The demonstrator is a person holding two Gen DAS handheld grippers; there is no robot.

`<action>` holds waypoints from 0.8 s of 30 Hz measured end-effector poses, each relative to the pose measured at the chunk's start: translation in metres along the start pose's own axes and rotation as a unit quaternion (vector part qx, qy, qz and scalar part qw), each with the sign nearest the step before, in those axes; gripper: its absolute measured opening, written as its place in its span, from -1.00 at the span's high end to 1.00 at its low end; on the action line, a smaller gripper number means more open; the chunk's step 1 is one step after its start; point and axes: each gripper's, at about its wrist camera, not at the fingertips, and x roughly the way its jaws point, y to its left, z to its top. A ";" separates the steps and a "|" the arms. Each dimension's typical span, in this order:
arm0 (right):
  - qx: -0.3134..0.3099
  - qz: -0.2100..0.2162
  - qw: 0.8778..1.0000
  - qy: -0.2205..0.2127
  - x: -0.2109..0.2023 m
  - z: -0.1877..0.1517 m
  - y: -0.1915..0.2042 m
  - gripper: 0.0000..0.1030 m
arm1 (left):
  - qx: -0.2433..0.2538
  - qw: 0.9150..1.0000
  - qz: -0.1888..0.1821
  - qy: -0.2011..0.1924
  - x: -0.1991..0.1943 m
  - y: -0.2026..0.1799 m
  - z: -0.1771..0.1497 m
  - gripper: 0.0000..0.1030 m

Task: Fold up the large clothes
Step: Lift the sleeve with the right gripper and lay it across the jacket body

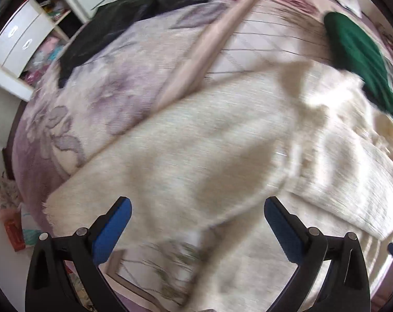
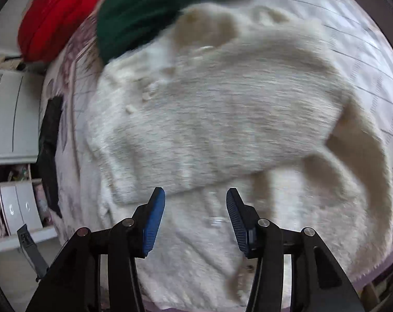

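The left gripper (image 1: 197, 208) pointed steeply down, its jaws wide apart and empty. The right gripper (image 2: 195, 200) also pointed down, jaws partly apart, nothing between them.

Bed (image 1: 97, 104) under pale quilted cover with faded purple floral print. Cream knit garment (image 1: 209, 156) spread across middle, partly folded over itself. Green garment (image 1: 357, 52) touching its far edge. Black garment (image 1: 113, 26) near bed's side, apart from cream. Red garment (image 2: 56, 18) beyond green, near edge.
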 end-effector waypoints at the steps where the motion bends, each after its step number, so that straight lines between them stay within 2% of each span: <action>1: 0.025 -0.003 1.000 -0.009 -0.006 0.005 -0.027 0.00 | 0.009 1.000 -0.002 0.000 -0.003 -0.015 -0.002 -1.00; 4: 0.048 0.000 0.999 -0.020 -0.009 0.023 -0.071 0.47 | 0.037 0.999 -0.013 0.005 -0.002 -0.065 -0.007 -1.00; 6: 0.039 0.003 0.999 -0.029 -0.010 0.038 -0.090 0.47 | 0.059 0.998 -0.009 0.013 0.005 -0.098 -0.009 -1.00; 9: 0.002 0.000 0.999 -0.035 -0.003 0.063 -0.094 0.47 | 0.079 0.996 0.011 0.034 0.026 -0.142 -0.009 -1.00; 12: -0.025 -0.016 0.999 -0.026 0.015 0.090 -0.101 0.47 | 0.079 0.995 0.036 0.051 0.049 -0.165 -0.008 -1.00; 15: -0.031 -0.040 0.999 -0.003 0.042 0.107 -0.108 0.55 | 0.076 0.993 0.061 0.064 0.068 -0.177 -0.007 -1.00; 17: -0.038 -0.040 0.998 0.016 0.052 0.114 -0.114 0.58 | 0.068 0.993 0.064 0.069 0.077 -0.179 -0.006 -1.00; 21: -0.073 -0.075 0.994 0.031 0.043 0.116 -0.103 0.57 | 0.050 0.995 0.061 0.061 0.074 -0.172 -0.006 -1.00; 24: -0.119 -0.111 0.986 0.033 0.029 0.104 -0.084 0.49 | 0.018 0.998 0.044 0.048 0.052 -0.155 -0.015 -1.00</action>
